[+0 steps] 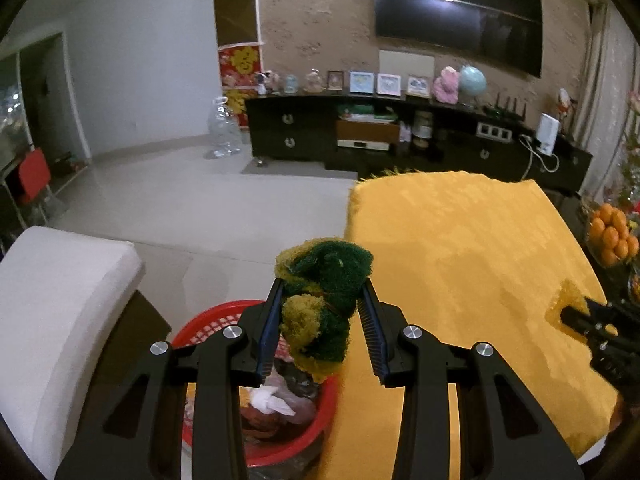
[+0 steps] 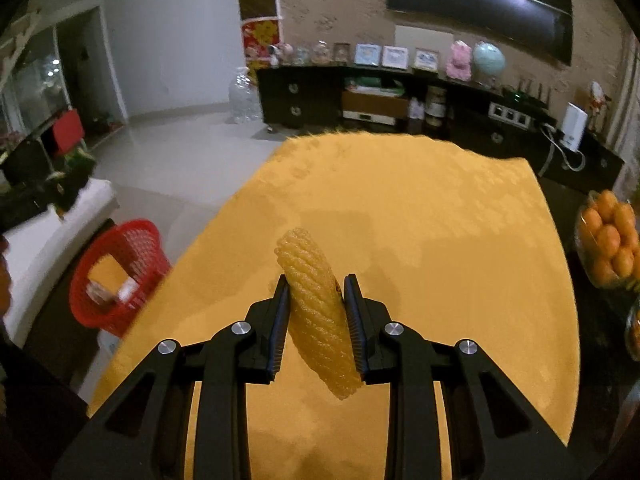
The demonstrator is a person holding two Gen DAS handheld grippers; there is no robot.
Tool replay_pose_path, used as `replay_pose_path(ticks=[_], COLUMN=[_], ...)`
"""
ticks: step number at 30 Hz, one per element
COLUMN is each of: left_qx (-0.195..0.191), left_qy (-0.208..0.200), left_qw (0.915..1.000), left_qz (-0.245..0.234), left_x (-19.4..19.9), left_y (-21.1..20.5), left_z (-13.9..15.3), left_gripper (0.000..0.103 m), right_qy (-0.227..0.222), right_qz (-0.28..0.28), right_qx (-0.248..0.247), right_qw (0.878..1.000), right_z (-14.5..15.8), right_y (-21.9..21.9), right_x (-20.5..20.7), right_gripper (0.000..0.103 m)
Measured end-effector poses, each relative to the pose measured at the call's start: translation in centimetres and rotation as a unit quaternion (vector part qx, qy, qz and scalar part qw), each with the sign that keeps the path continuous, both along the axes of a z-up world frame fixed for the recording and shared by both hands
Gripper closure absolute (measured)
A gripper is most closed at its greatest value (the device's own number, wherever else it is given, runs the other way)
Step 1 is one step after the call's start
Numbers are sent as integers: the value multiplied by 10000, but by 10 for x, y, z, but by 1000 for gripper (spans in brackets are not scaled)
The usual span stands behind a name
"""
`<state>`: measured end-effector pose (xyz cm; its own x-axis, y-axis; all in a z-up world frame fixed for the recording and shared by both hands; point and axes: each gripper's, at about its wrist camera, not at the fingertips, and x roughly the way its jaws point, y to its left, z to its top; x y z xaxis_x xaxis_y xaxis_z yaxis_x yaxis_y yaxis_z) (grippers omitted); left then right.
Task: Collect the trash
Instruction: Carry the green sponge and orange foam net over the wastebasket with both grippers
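Left gripper (image 1: 322, 300) clamps crumpled green-yellow scouring pad (image 1: 324, 280) above red plastic mesh basket (image 1: 208, 320); right gripper (image 2: 316, 312) pinches ribbed yellow foam net (image 2: 316, 312). Risk: pad snags ridged pads, drops outside rim.

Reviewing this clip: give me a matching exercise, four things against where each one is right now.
Things:
1. green-and-yellow scouring sponge
2. yellow foam fruit net
3. red basket
4. bowl of oranges

Places:
A. beside the table, on the floor side
B. between the right gripper's fingers
C. at the table's right edge
D. between the left gripper's fingers, over the basket

Pairs: 1-D, 2-B, 3-A, 4-C
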<state>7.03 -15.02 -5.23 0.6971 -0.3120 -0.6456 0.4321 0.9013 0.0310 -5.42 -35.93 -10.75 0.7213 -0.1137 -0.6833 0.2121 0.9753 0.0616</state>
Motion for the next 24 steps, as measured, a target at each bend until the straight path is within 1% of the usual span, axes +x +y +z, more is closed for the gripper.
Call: replay_pose_path(ticks=[5,10,15,18,24], left_qx=[143,105,1,19,106], left_qy=[-3,99,211,247,301], left_qw=[9998,9992,9977,9966,9947], left_qz=[168,370,639,781,979], left_x=[9,22,31,35,42], left_y=[9,28,53,64,82], left_z=[-9,-15,-19,-22,-28], left_gripper=[67,67,67,67,67], right_qy=[-280,-480,-475,-452,-362], right_qz=[369,762,1286,1524,1752], right_qx=[-61,-25,-55,23,237], right_qw=[9989,9959,9905,9873,9836], right_z=[27,43,43,40,23], right_y=[27,56,91,103,119], right_x=[35,69,95,103,118], right_gripper=[76,76,76,76,76])
